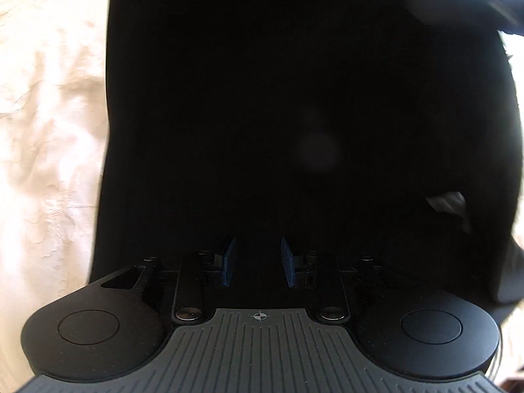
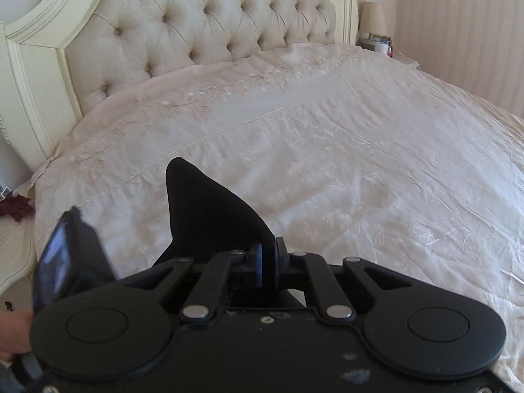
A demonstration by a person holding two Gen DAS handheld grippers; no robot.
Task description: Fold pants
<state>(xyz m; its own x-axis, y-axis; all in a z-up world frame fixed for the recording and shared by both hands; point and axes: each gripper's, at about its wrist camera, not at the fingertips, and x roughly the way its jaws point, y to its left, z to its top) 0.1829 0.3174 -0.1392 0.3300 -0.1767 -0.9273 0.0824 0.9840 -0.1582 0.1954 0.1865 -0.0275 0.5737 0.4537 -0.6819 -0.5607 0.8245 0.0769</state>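
Black pants (image 1: pixel 294 98) are lying across the cream bedspread (image 1: pixel 42 131), and in the left wrist view they are filling nearly everything ahead of the left gripper (image 1: pixel 257 257). Its blue pads (image 1: pixel 229 258) are standing a little apart, with black cloth around and beyond them; whether they are pinching the fabric I cannot tell, since all is dark there. A small grey tag (image 1: pixel 448 204) is showing on the pants to the right of that gripper, and a blurred dark object with a blue edge is crossing the top right corner. In the right wrist view the right gripper (image 2: pixel 268 257) is pressing its pads together on a fold of the pants (image 2: pixel 209 209), which is sticking up from the jaws in a black peak above the bedspread (image 2: pixel 360 137). Just left of this gripper a dark, glossy, blurred object (image 2: pixel 65 255) is standing in the way, and part of a hand (image 2: pixel 14 334) is showing at the left edge below it. Beyond the pants the embroidered bedspread is running up to a tufted headboard (image 2: pixel 196 19) in a cream frame. Right of the headboard a lamp (image 2: pixel 373 18) is sitting on a nightstand by a striped wall (image 2: pixel 458 26). Left of the bed, something dark red (image 2: pixel 18 208) is lying on a pale surface.
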